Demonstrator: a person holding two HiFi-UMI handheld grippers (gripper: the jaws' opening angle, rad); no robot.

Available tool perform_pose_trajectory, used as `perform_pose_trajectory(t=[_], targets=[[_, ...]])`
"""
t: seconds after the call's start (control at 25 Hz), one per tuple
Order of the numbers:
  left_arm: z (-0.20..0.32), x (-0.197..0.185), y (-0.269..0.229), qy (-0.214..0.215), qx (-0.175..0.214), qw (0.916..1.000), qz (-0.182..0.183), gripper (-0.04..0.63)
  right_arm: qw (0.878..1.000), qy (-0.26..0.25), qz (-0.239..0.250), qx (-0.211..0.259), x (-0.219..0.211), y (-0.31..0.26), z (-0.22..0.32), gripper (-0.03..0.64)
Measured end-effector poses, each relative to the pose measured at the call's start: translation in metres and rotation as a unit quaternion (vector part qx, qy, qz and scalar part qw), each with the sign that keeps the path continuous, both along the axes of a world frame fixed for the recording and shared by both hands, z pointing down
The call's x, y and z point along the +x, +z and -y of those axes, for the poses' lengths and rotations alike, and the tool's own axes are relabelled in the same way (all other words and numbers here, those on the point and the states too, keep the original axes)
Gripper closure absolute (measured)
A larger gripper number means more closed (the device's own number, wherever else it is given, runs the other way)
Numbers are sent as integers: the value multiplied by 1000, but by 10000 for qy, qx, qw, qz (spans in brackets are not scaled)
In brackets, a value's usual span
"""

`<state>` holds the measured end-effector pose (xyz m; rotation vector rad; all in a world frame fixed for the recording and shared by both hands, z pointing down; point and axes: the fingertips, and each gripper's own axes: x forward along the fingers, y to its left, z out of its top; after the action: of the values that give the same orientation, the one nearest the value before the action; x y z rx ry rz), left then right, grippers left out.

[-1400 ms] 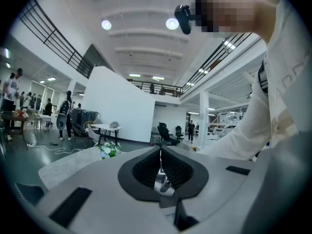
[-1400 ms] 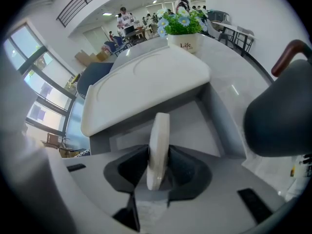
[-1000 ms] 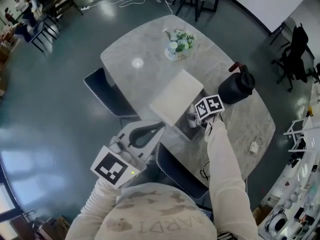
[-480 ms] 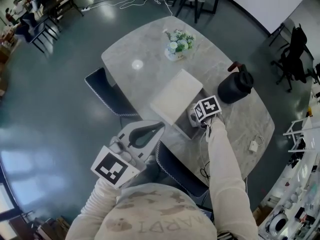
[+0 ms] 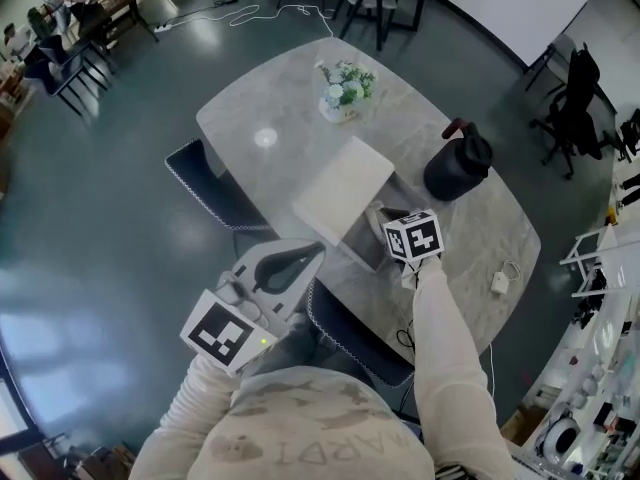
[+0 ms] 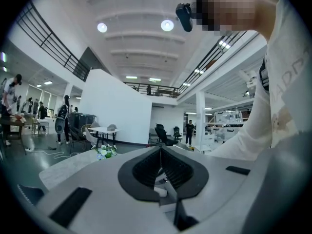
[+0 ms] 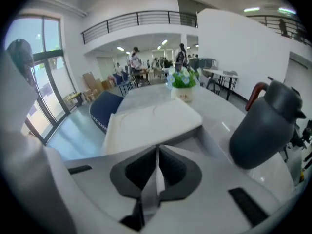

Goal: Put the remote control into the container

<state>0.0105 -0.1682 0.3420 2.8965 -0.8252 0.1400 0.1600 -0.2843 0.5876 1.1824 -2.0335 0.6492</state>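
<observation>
A grey container [image 5: 362, 236] stands open on the marble table [image 5: 270, 98], with its white lid [image 5: 343, 190] lying across its far half. My right gripper [image 5: 388, 218] hovers over the open near end, jaws shut with nothing between them. The right gripper view looks along those shut jaws [image 7: 157, 154] onto the lid [image 7: 151, 120] and the container's wall [image 7: 217, 143]. I cannot make out the remote control in any view. My left gripper [image 5: 300, 260] is held low near my body, off the table, also shut and empty [image 6: 160, 152].
A black kettle [image 5: 456, 165] with a red handle stands just right of the container. A pot of flowers [image 5: 340, 90] sits at the far side of the table. A white charger with its cable [image 5: 497, 282] lies at the right edge. Dark chairs [image 5: 205, 183] are tucked along the near side.
The right gripper has drawn back a little toward me over the container's near end. The left gripper has stayed in place.
</observation>
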Motion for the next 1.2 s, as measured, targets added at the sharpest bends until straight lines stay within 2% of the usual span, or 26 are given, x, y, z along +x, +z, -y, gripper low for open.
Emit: perform_pose_trajectory(t=[0.08, 0.2, 0.48, 0.64, 0.88, 1.0, 1.2], targets=[[-5, 2, -2, 71, 84, 9999, 14, 581, 9972, -25, 421, 614, -12, -32, -7, 588], [-14, 12, -6, 198, 91, 9998, -29, 581, 9866, -30, 809, 1417, -24, -84, -29, 588], [-30, 40, -19, 609, 381, 9973, -124, 581, 9526, 3, 1457, 2669, -40, -192, -100, 588], [-40, 57, -30, 791, 446, 9957, -167, 581, 9337, 128, 1719, 3139, -36, -236, -136, 588], [-55, 80, -39, 1046, 509, 9928, -290, 581, 9139, 264, 1677, 3688, -24, -278, -172, 588], [-60, 88, -40, 1114, 593, 9916, -274, 581, 9072, 302, 1715, 3829, -20, -289, -183, 588], [-64, 99, -45, 1184, 728, 9900, -243, 581, 9026, 287, 1679, 3953, -16, -295, -192, 588]])
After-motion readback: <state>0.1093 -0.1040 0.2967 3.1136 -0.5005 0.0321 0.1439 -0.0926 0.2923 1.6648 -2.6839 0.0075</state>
